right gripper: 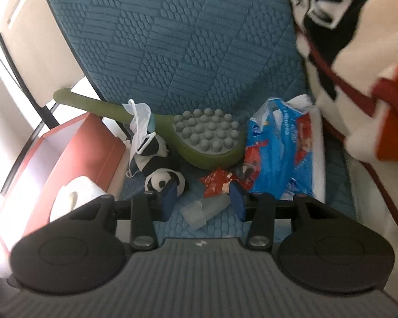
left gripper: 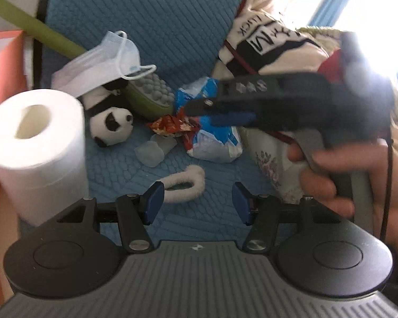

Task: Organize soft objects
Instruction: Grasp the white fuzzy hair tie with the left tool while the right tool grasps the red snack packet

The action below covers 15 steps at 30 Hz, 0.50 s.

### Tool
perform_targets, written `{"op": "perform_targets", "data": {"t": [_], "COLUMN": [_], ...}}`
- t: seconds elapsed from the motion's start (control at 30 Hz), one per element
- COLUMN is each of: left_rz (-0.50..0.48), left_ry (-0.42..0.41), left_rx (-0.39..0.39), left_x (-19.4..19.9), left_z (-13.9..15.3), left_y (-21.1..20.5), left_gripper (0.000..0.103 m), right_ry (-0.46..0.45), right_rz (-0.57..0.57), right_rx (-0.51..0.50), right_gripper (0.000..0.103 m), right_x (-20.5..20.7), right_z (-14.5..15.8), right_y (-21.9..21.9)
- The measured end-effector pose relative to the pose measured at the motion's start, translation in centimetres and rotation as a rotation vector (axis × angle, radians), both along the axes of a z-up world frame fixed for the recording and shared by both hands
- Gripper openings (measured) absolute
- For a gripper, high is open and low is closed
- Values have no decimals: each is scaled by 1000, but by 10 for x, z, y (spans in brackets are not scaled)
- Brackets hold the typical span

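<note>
Nearest the left wrist camera, the left gripper [left gripper: 195,202] stands with its blue pads spread apart and nothing between them, hanging over the blue quilted cushion [left gripper: 159,13]. Just beyond its pads lies a white fluffy loop [left gripper: 184,185], its long axis running left to right across the cushion. To the left, a toilet paper roll [left gripper: 37,143] stands upright with its core facing up, beside an orange-red box [left gripper: 2,61].

The right gripper [right gripper: 203,201] also has its pads apart and grips nothing; between them, lower down on the cushion, sits a crumpled clear plastic piece [right gripper: 203,210]. In the left wrist view this gripper reaches in from the right, held by a hand [left gripper: 331,169], though blur makes its fingertips hard to read.

Further on, a red snack wrapper [right gripper: 216,182] lies just beside a blue and white plastic pack [right gripper: 278,143]. A small panda plush [right gripper: 163,176] lies left of the wrapper, head toward the camera, with a face mask [right gripper: 140,127] draped over its far end. Behind them, a green massage brush [right gripper: 204,137] lies diagonally, nubbed head to the right and its handle pointing up-left. A cream, black and red blanket [right gripper: 358,53] fills the right side.
</note>
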<state>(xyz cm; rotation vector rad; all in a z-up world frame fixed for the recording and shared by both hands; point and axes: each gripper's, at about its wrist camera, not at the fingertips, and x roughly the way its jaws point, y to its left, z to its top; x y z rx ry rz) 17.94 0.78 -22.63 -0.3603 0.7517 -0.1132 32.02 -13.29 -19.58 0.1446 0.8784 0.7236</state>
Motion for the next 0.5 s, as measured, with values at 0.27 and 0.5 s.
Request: {"op": "perform_targets", "data": {"t": [0.27, 0.5], "left_rz": [-47, -65], "left_ry": [12, 82], "left_rx": [19, 74], "left_x": [25, 44], "left_z": [-18, -38], "left_y": [-6, -11], "left_gripper": [62, 62], "right_ry": [56, 65], "right_rz": [91, 97], "right_rx": [-28, -123], "right_gripper": [46, 45], "right_x": [38, 50], "right_z": [-15, -28], "right_y": [25, 40]}}
